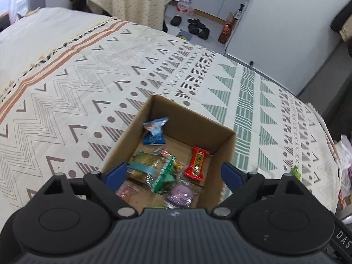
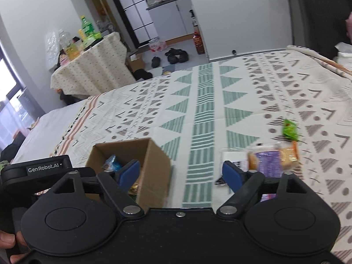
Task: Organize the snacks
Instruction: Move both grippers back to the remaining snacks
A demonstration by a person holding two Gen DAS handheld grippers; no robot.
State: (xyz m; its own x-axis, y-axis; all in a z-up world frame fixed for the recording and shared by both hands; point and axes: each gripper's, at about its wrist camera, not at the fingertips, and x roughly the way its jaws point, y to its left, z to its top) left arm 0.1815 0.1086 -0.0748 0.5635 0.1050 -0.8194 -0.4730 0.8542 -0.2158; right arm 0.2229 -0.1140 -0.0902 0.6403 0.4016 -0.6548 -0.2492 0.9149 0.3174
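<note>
An open cardboard box stands on the patterned bedspread and holds several snacks: a blue packet, a red bar, a green-and-clear pack and a purple pouch. My left gripper hovers over the box, open, nothing between its blue pads. In the right wrist view the same box sits at lower left. My right gripper is open and empty above the bedspread between the box and a purple-and-orange biscuit pack. A green packet lies farther right.
The bedspread stretches wide around the box. A small green wrapper lies near the bed's right edge. Beyond the bed are shoes on the floor and a cloth-covered table with bottles. The other gripper's body shows at left.
</note>
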